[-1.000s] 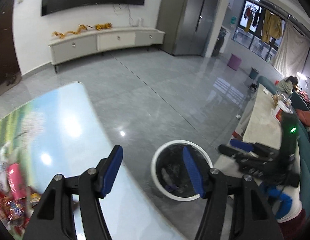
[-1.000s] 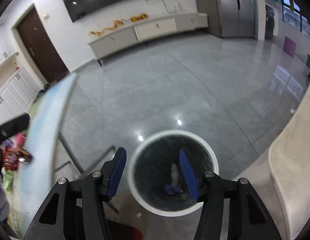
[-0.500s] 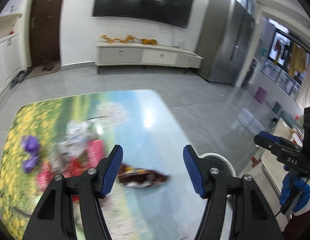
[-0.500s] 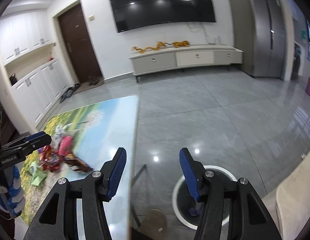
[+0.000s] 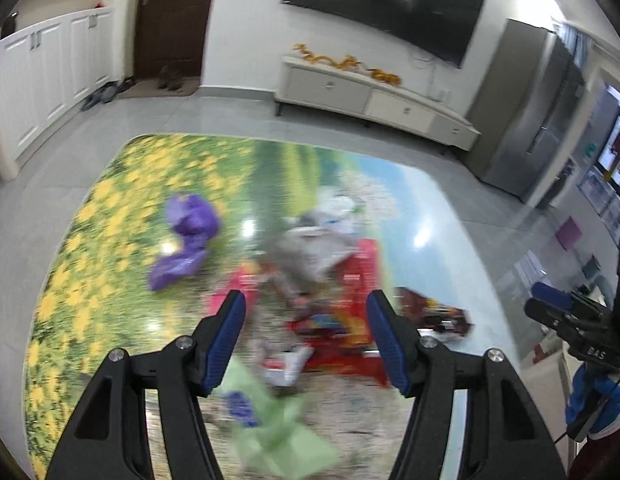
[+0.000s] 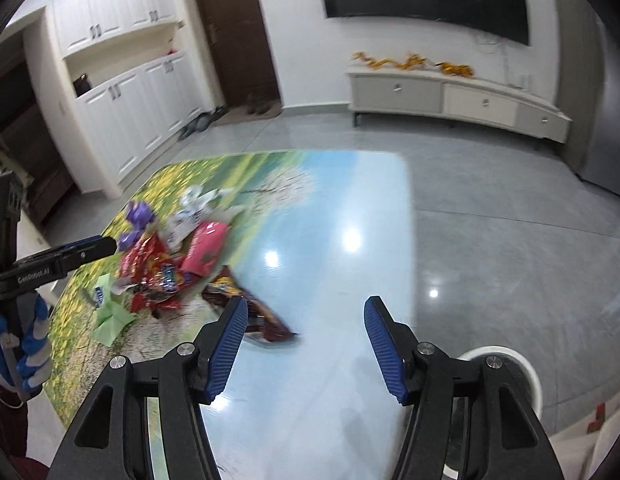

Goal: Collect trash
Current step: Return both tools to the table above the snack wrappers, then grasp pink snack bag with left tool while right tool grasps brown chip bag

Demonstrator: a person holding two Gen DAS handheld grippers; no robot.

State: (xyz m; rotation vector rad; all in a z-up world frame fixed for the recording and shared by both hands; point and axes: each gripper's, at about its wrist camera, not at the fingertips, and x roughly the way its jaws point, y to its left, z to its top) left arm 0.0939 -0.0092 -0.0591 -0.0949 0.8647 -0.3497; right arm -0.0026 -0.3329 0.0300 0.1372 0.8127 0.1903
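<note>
A heap of wrappers lies on the picture-printed table [image 5: 110,208] [image 6: 341,208]: red packets [image 5: 349,280] [image 6: 150,264], a pink packet [image 6: 206,248], grey-white bags [image 5: 317,240], purple wrappers [image 5: 190,220] [image 6: 138,216], a green sheet [image 5: 278,432] [image 6: 110,320] and a dark brown wrapper [image 5: 433,312] [image 6: 262,316]. My left gripper [image 5: 306,336] hangs open above the heap, nothing between its pads. My right gripper [image 6: 306,340] hovers over bare tabletop to the right of the brown wrapper; its jaws are opening and hold nothing. The white-rimmed bin [image 6: 525,368] stands on the floor at the lower right.
Grey tiled floor [image 6: 509,220] surrounds the table. A low white TV cabinet [image 6: 449,100] and a dark screen line the far wall, with white cupboards [image 6: 122,120] and a brown door on the left. A pale sofa edge [image 6: 589,440] shows bottom right.
Both grippers have swung left from above the bin to above the table. The wrapper heap has come into view under the left gripper, and the bin has slid to the right edge.
</note>
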